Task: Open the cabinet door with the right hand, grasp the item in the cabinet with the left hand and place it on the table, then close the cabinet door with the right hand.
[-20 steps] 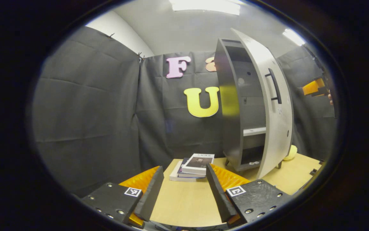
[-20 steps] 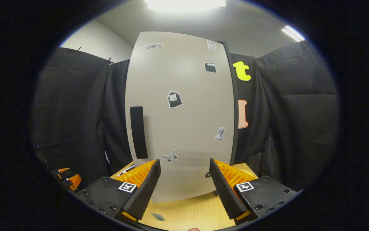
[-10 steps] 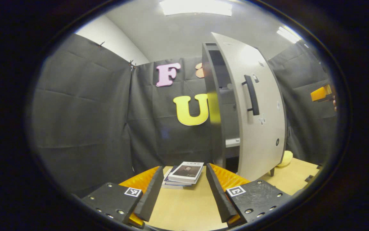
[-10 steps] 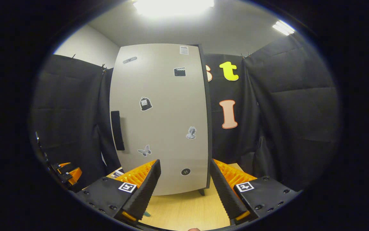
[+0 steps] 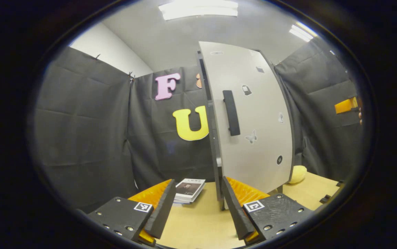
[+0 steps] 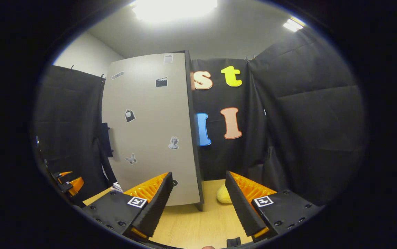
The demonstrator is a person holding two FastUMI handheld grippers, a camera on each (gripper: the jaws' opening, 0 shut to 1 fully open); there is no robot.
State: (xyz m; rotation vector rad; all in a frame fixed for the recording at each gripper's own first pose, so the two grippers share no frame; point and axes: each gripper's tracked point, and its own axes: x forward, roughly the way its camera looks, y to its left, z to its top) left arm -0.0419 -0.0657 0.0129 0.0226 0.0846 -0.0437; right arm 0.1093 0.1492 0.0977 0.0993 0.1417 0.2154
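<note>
Both grippers hang with jaws spread wide and empty above the wooden table (image 5: pixel 198 224). Between the left gripper (image 5: pixel 195 207) fingers, a stack of books (image 5: pixel 188 190) lies on the table beside the tall cabinet (image 5: pixel 215 138). Its pale door (image 5: pixel 257 131), dotted with small stickers and fitted with a dark handle (image 5: pixel 231 112), stands almost shut. From the right gripper (image 6: pixel 198 204), a soft yellow item (image 6: pixel 223 195) rests on the table just right of the cabinet's foot.
</note>
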